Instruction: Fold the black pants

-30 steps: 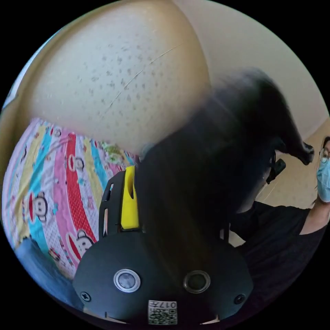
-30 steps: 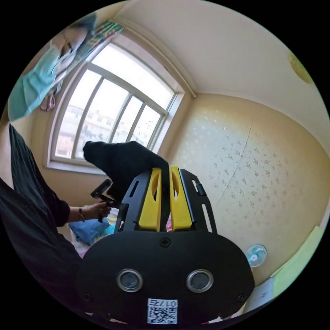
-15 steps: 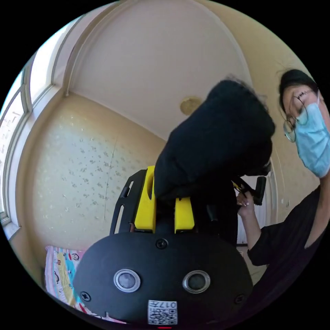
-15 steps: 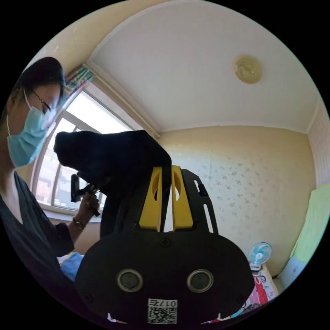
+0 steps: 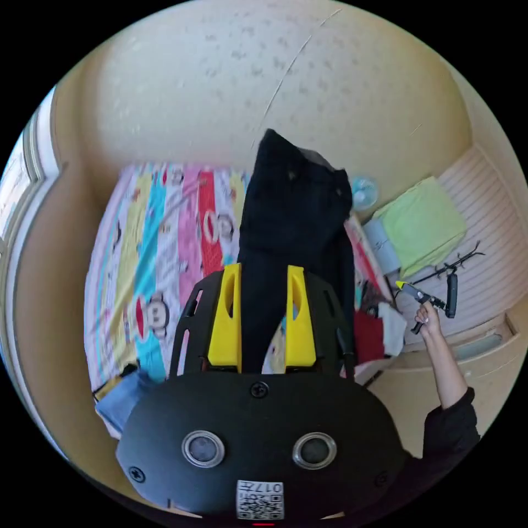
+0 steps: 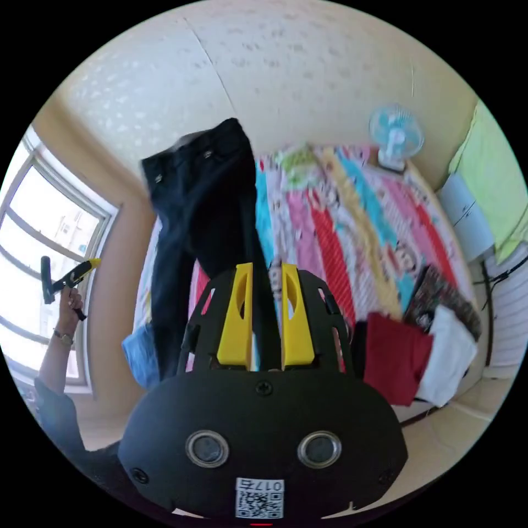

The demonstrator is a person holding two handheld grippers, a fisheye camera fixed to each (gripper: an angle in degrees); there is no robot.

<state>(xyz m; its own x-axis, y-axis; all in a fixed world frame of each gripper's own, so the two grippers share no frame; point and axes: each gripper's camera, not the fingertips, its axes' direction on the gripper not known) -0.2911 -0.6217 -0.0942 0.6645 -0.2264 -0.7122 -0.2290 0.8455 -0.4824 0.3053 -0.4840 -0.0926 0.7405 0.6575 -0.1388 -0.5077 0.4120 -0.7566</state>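
- Left gripper view looks down on a bed [image 5: 137, 231] with a striped cartoon-print cover; the black pants [image 5: 291, 220] hang between the camera and the bed, waistband end farthest from the camera.
- The left gripper [image 5: 263, 275] has its yellow jaws set apart, with one pant leg running between them; the fabric fills most of the gap, but I cannot tell whether both jaws press on it.
- In the right gripper view, the right gripper [image 6: 267, 272] has its jaws closer together, a strip of the black pants [image 6: 203, 187] passing through the narrow gap; whether they pinch it is not clear either.
- The other pant leg hangs free beside the right gripper's left side in that view.
- No true container shows; a pale blue box-like thing [image 6: 467, 214] under a green cloth [image 6: 495, 181] stands by the bed's end, contents hidden.
- On the bed's near corner lie a red garment [image 6: 393, 352], a white garment [image 6: 448, 357] touching it, and a dark patterned piece [image 6: 440, 291] partly under them.
- A blue garment [image 6: 137, 355] lies at the bed's other near edge, partly covered by the pants.
- A small fan [image 6: 396, 135] stands at the far end of the bed.
- Each view catches the opposite hand, e.g. [image 5: 426, 319], holding its gripper's handle away from the pants; that far gripper is too small to judge.
- The lower part of both views is blocked by the gripper body.
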